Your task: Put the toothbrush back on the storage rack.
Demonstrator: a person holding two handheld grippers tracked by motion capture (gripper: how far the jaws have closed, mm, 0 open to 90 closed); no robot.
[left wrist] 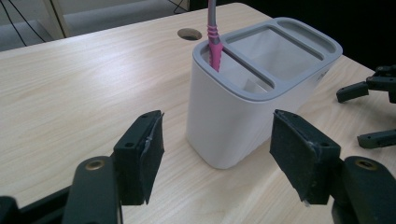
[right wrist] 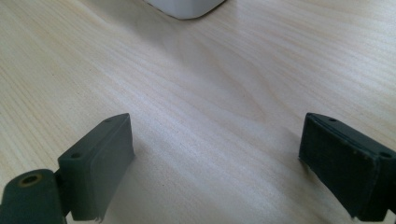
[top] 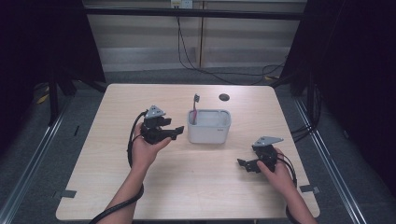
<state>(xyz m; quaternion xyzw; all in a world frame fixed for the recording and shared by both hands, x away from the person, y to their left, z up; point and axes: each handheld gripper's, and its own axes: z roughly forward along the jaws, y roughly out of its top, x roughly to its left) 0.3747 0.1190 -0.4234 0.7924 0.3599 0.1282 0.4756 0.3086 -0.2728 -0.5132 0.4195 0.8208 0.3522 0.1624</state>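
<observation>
A white holder (top: 208, 127) with a grey rim and separate compartments stands near the middle of the table. A pink toothbrush (top: 195, 109) stands upright in its left compartment, head up. My left gripper (top: 176, 132) hovers just left of the holder, pointing at it, jaws open with nothing between them. In the left gripper view the holder (left wrist: 233, 116) and toothbrush (left wrist: 214, 46) stand just beyond the left gripper (left wrist: 219, 128). My right gripper (top: 243, 165) rests low at the table's front right, open and empty. In the right gripper view the right gripper (right wrist: 217, 149) faces bare wood, with the holder's base (right wrist: 187, 7) at the top edge.
A round cable hole (top: 224, 97) lies in the light wooden table (top: 196, 186) behind the holder. Cables trail over the grey floor behind the table. Dark curtains hang on both sides. The right gripper (left wrist: 369, 112) sits at the right edge of the left gripper view.
</observation>
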